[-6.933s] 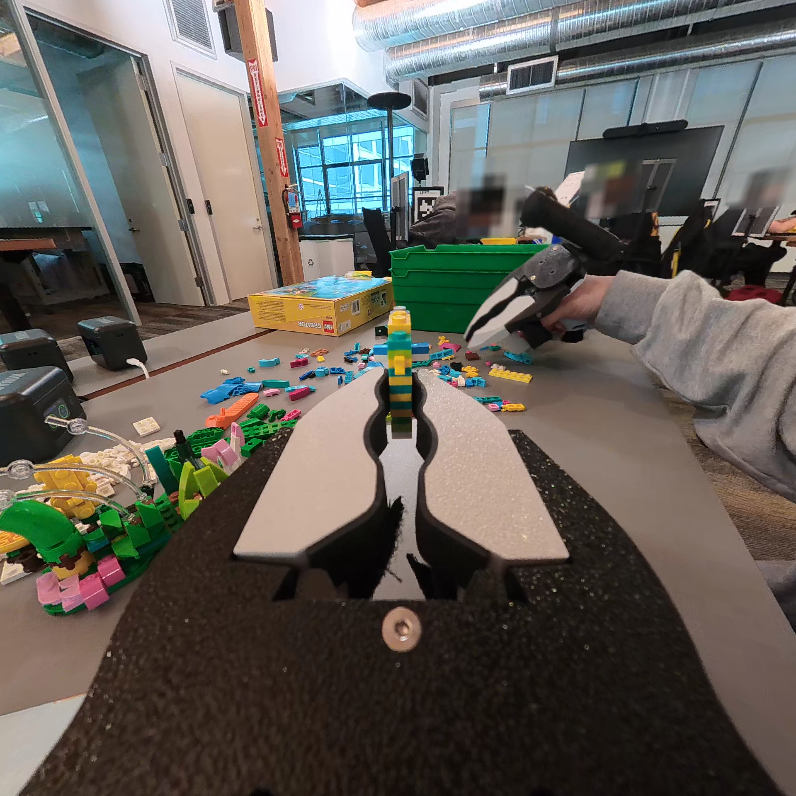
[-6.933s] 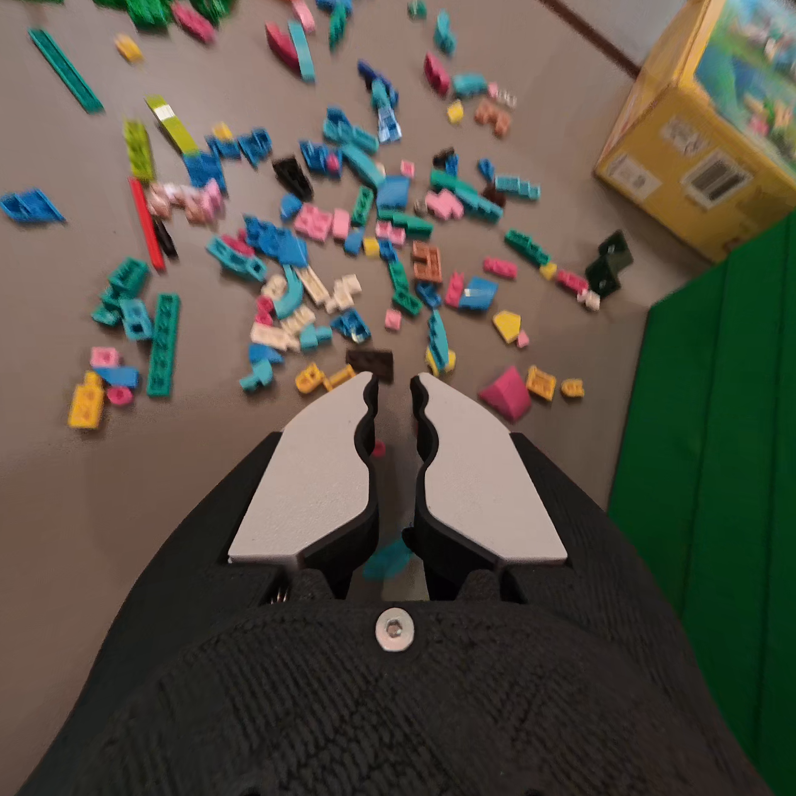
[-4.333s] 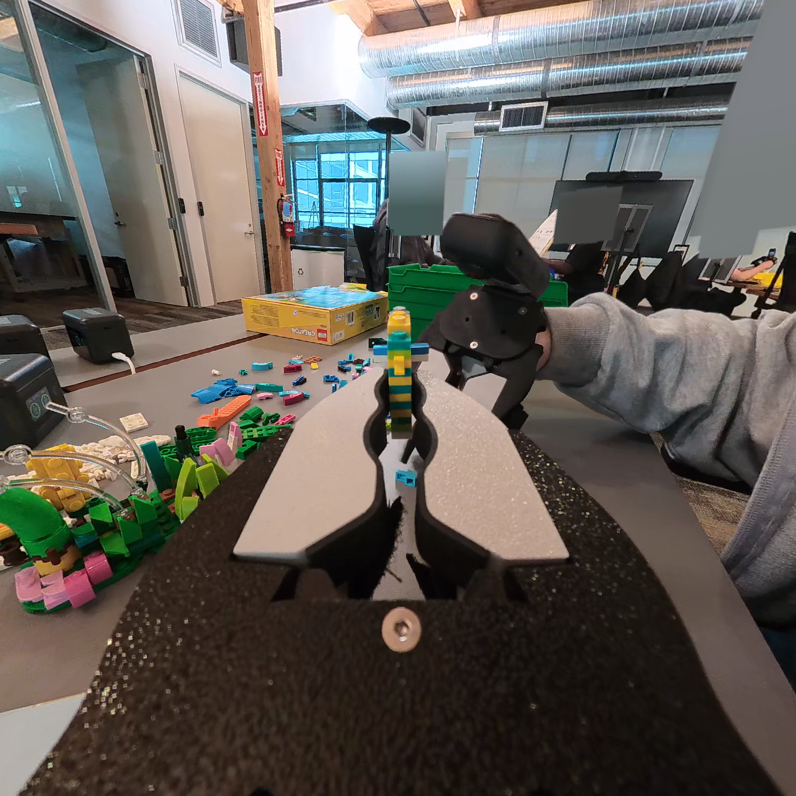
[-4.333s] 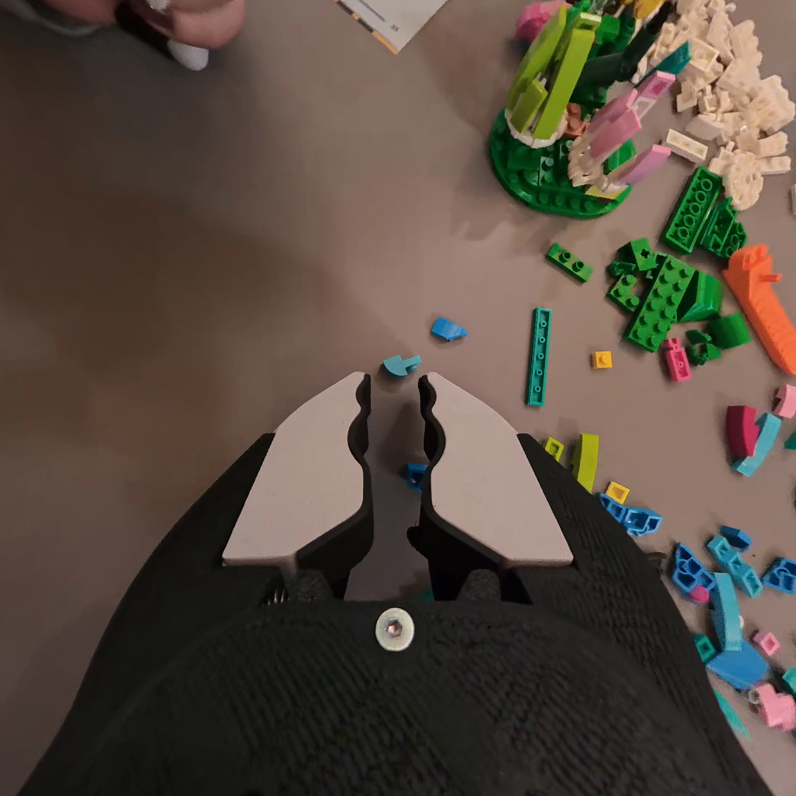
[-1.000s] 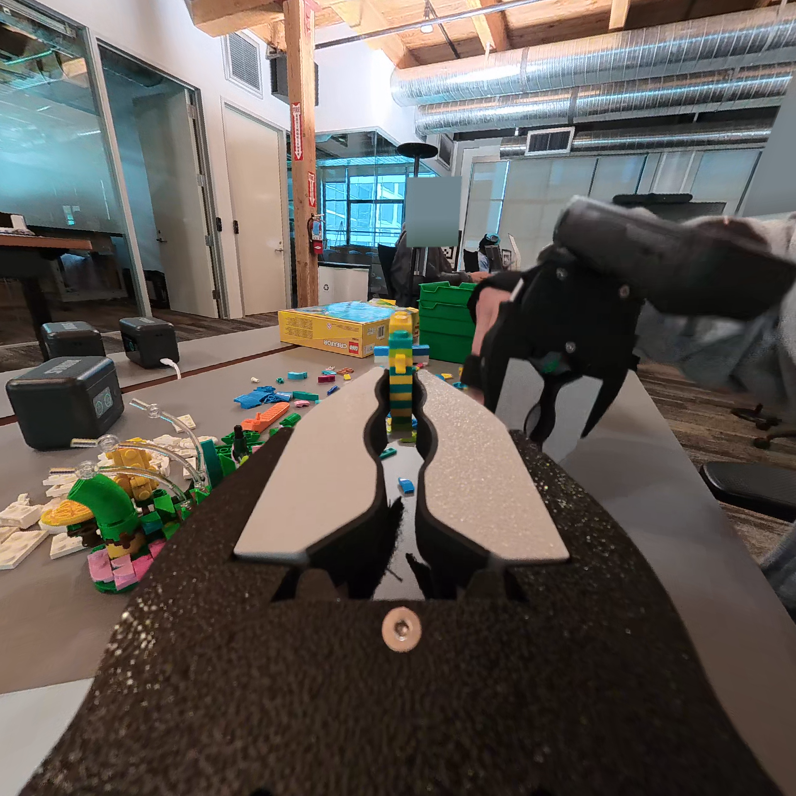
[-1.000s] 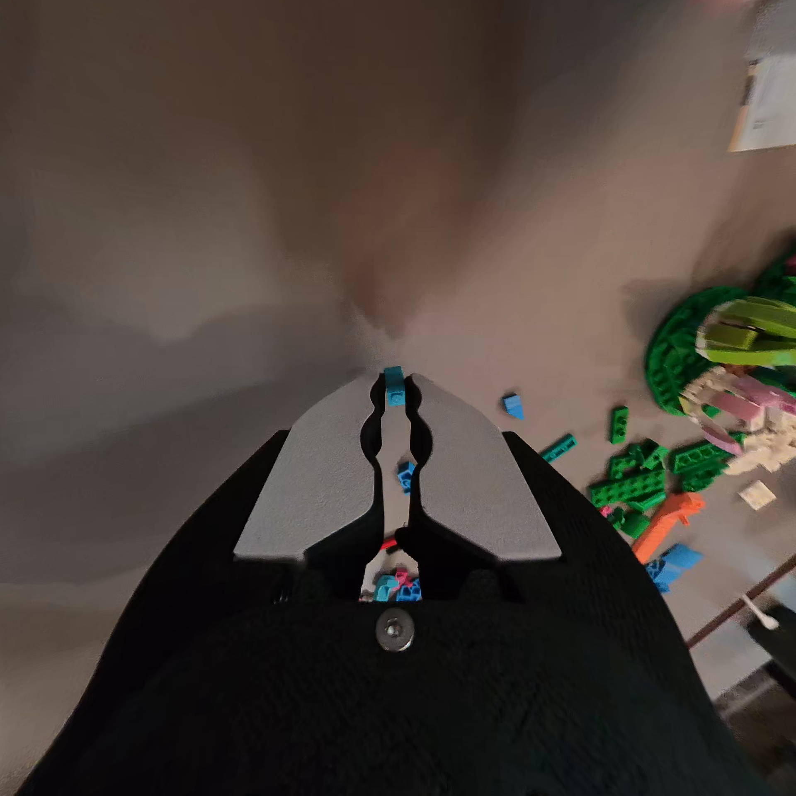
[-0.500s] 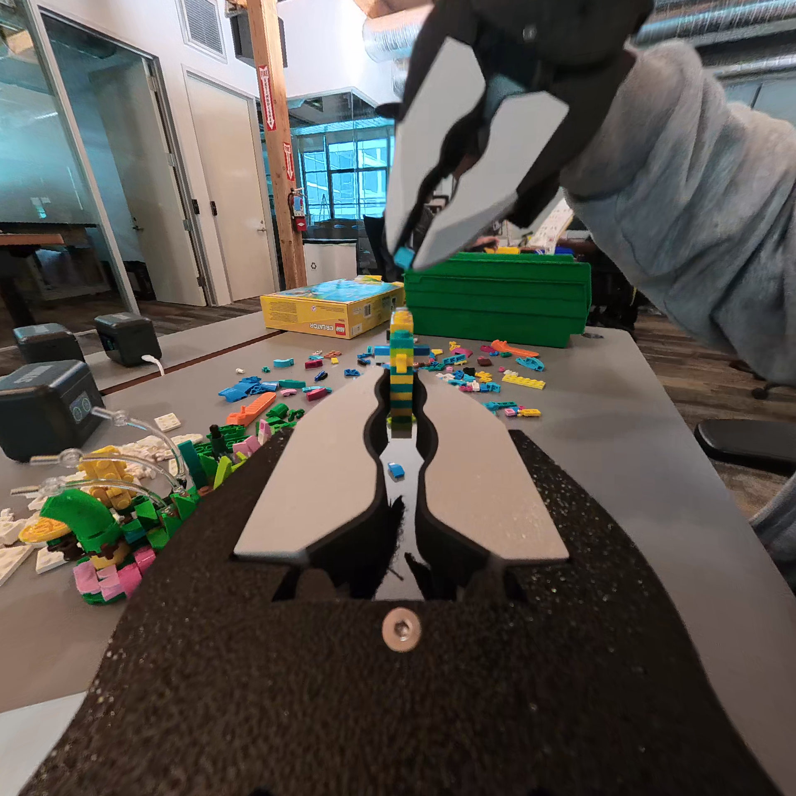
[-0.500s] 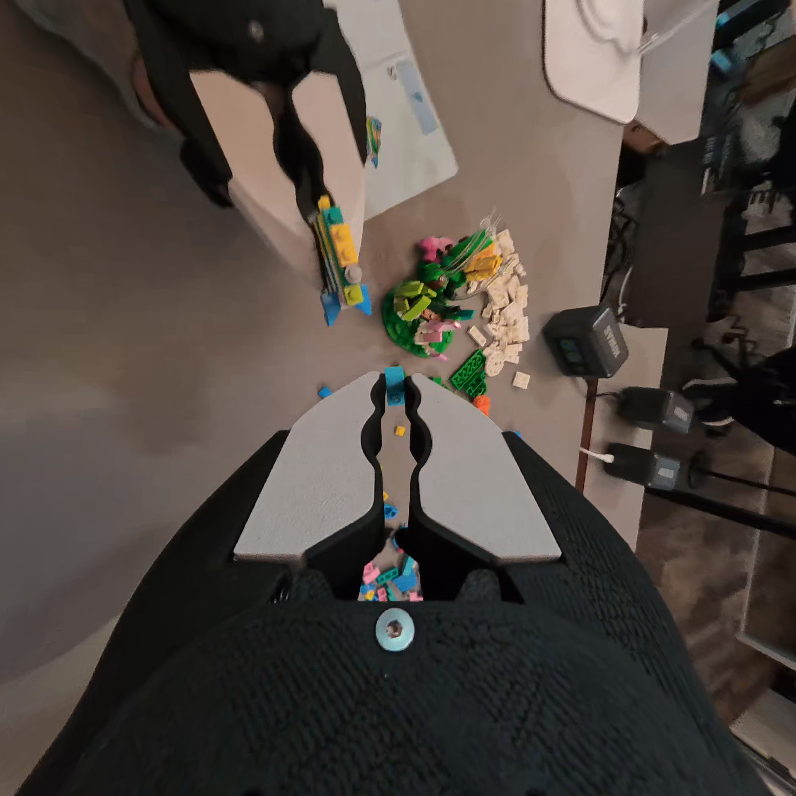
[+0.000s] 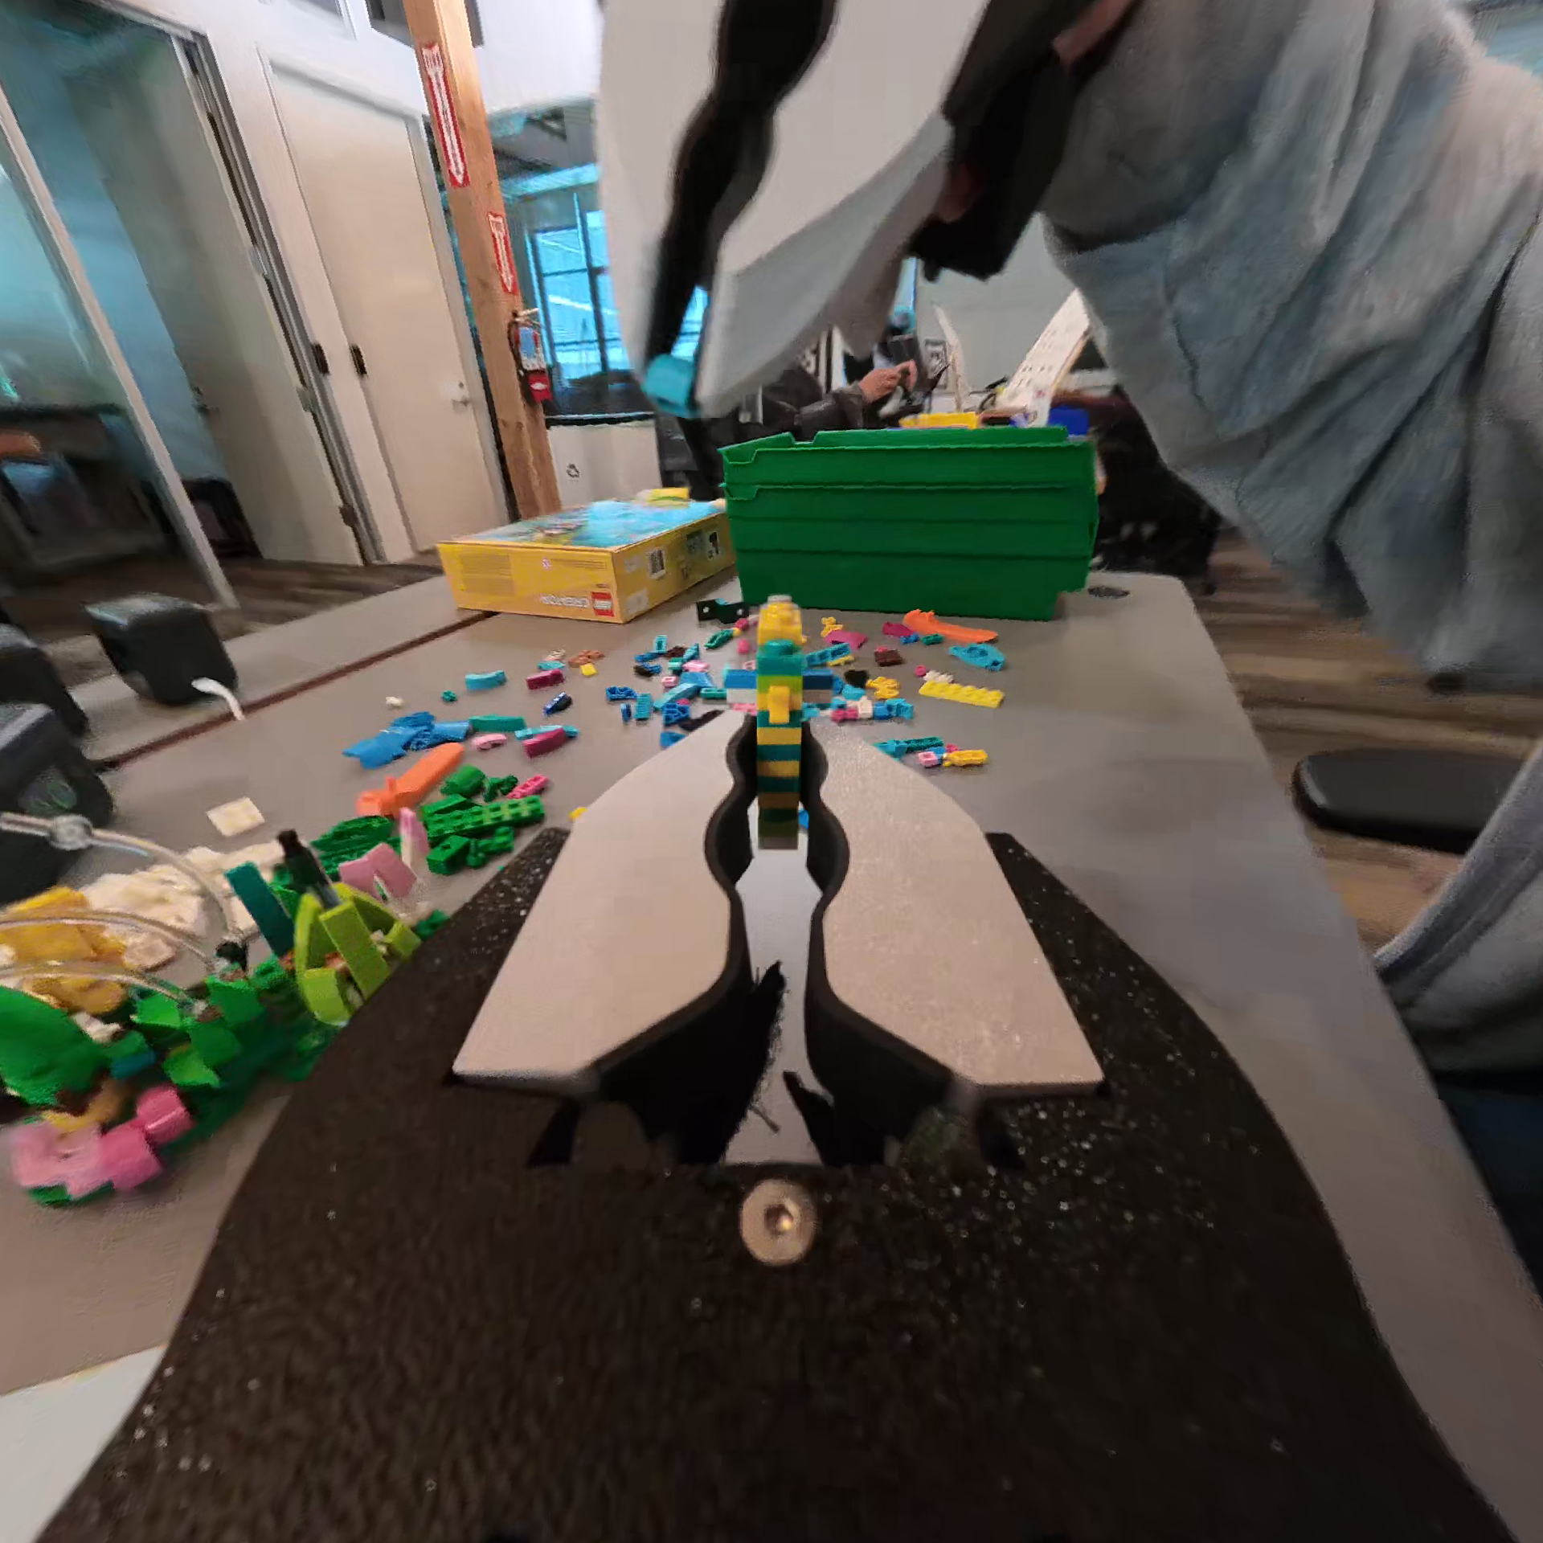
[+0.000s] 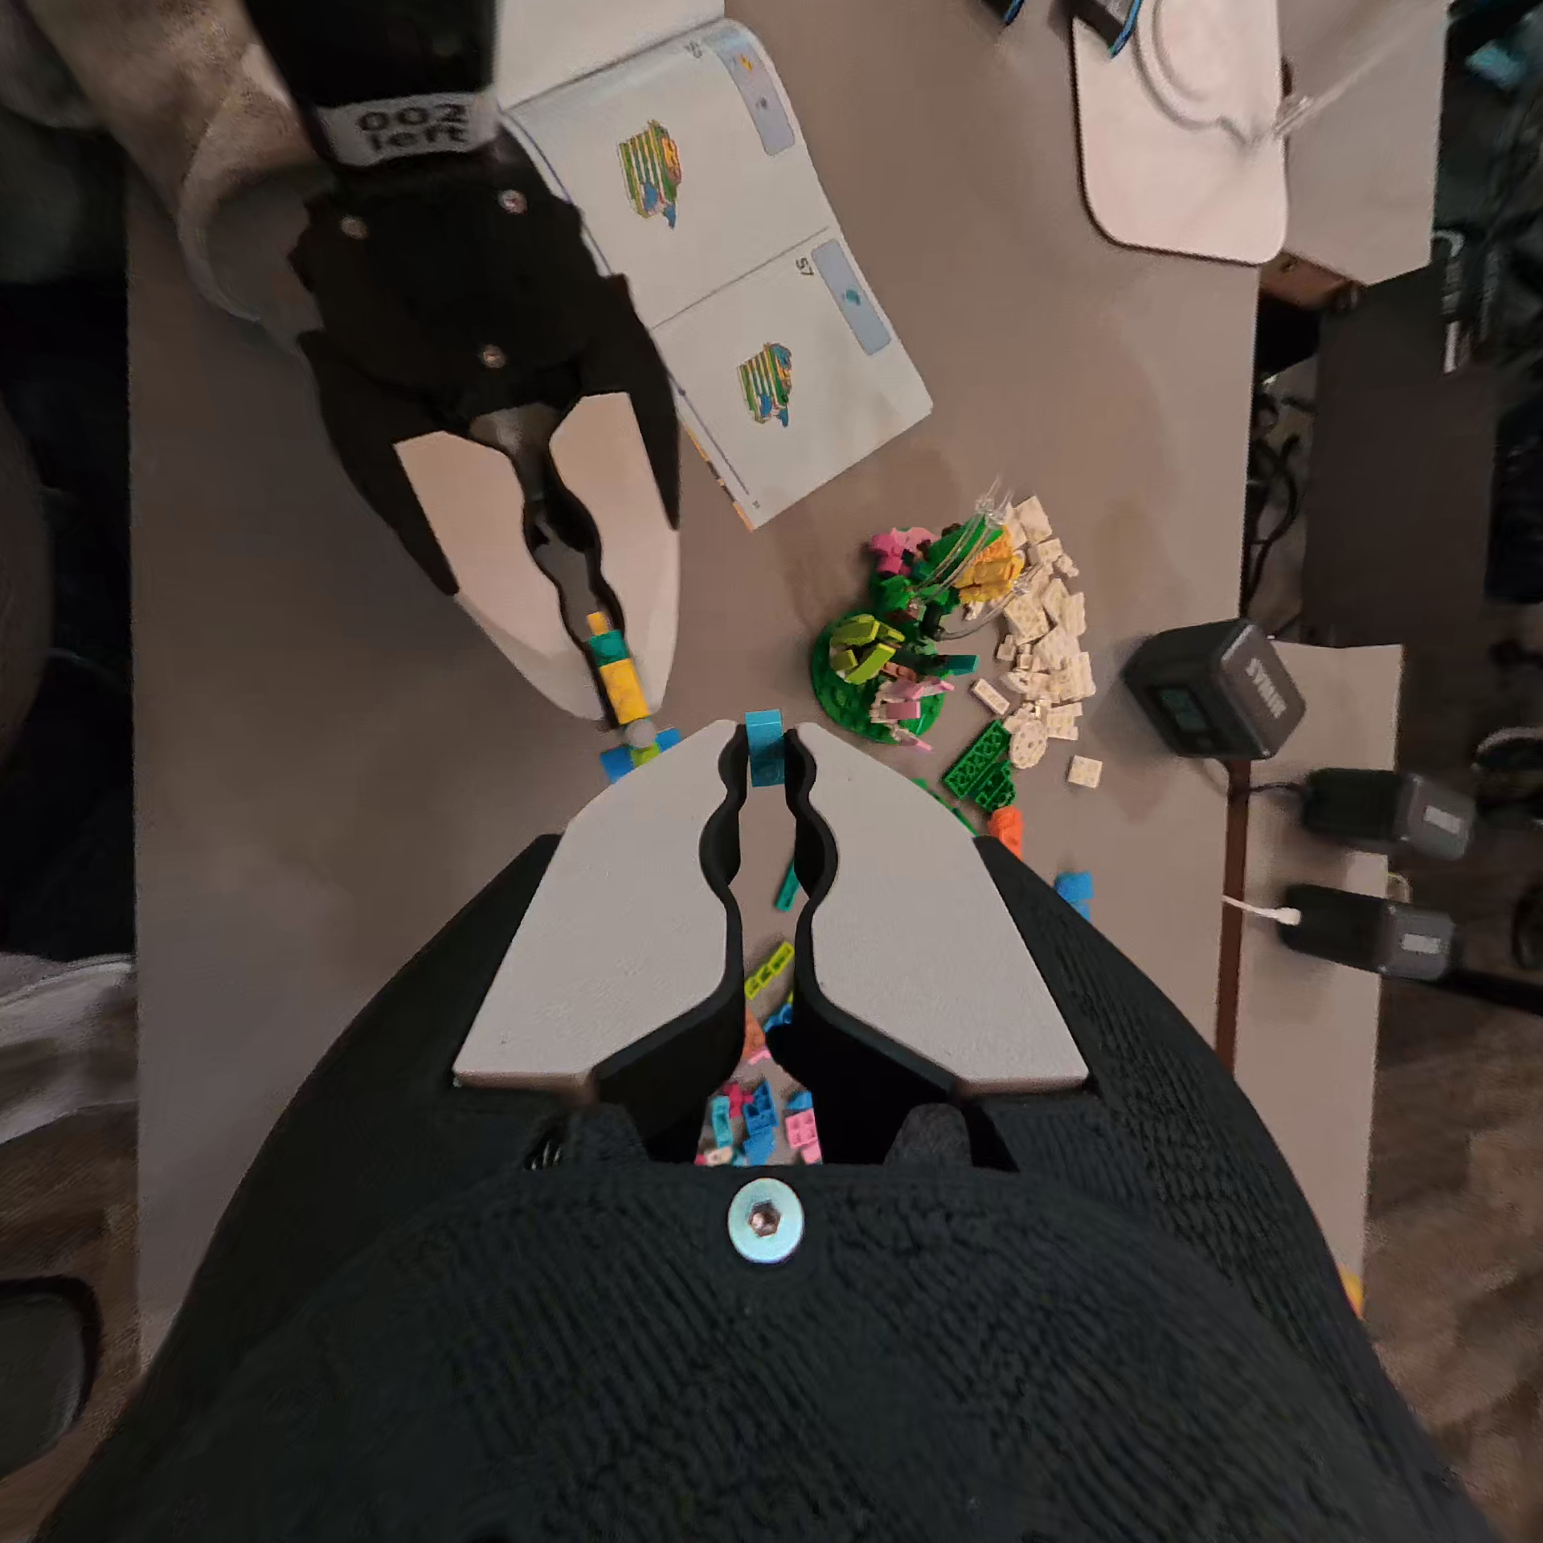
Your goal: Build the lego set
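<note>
My left gripper [image 9: 778,743] is shut on a striped yellow, green and teal lego stack [image 9: 779,718] that stands upright between its tips; the stack also shows in the right wrist view [image 10: 616,672], with blue pieces at its end. My right gripper [image 10: 764,735] is shut on a small light-blue brick [image 10: 763,746] and points down from above. In the left wrist view the right gripper [image 9: 680,384] hangs above and left of the stack's top, the blue brick [image 9: 670,387] at its tips, clear of the stack.
Loose bricks [image 9: 668,693] lie across the grey table [image 9: 1127,793]. A green, pink and yellow plant build [image 10: 897,660] sits beside white pieces [image 10: 1048,643]. An open instruction booklet [image 10: 735,275], a yellow box [image 9: 576,568], green bins [image 9: 910,526] and black chargers [image 10: 1211,689] stand around. The gap from one gripper's tips to the other's is roughly 7 cm.
My right gripper picked up the blue brick from the pile, swung over and came down closer to the top of the stack. My left gripper keeps holding the stack.
</note>
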Tool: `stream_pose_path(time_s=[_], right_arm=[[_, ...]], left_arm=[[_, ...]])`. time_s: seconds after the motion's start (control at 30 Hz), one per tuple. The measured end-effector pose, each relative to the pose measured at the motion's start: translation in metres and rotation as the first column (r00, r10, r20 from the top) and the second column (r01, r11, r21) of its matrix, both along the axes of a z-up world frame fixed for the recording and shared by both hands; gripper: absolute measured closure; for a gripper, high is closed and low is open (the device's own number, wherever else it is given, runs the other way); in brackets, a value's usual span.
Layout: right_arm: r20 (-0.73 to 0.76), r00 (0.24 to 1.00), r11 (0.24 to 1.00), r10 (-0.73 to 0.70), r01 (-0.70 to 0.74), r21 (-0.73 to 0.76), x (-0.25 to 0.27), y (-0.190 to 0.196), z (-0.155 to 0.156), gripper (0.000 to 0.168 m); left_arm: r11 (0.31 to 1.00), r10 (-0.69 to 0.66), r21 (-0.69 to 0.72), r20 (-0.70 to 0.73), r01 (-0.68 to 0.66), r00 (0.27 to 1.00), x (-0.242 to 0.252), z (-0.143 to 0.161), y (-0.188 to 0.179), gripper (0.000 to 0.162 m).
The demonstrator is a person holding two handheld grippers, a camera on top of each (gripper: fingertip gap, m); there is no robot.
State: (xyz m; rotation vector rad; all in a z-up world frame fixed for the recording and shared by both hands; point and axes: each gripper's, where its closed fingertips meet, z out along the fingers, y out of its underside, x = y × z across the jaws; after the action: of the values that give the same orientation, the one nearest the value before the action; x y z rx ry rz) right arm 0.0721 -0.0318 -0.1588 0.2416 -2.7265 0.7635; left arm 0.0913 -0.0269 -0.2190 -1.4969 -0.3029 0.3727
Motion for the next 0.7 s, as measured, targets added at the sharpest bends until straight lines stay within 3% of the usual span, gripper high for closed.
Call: stream_pose_path(time_s=[0.17,0.3,0.37,0.5,0.7], right_arm=[[0.149,0.988,0.999,-0.038,0.040,-0.012,0.008,-0.010,-0.002,0.161],[0.474,0.870,0.987,-0.136,0.160,-0.009,0.018,-0.017,-0.008,0.161],[0.557,0.819,0.985,-0.140,0.173,-0.005,0.020,-0.018,-0.011,0.161],[0.602,0.787,0.985,-0.135,0.171,-0.004,0.022,-0.020,-0.013,0.162],[0.462,0.881,0.994,-0.104,0.084,0.062,0.023,-0.016,-0.030,0.161]], left_arm=[[0.998,-0.030,0.063,0.093,0.024,0.995,-0.009,0.002,-0.007,0.154],[0.996,-0.077,0.061,0.118,0.070,0.990,-0.006,0.000,-0.004,0.154],[0.991,-0.121,0.065,0.141,0.113,0.982,-0.002,-0.001,-0.002,0.154],[0.986,-0.160,0.064,0.152,0.152,0.975,0.002,-0.002,0.001,0.154],[0.994,-0.105,0.026,0.098,0.103,0.990,-0.001,-0.003,0.000,0.154]])
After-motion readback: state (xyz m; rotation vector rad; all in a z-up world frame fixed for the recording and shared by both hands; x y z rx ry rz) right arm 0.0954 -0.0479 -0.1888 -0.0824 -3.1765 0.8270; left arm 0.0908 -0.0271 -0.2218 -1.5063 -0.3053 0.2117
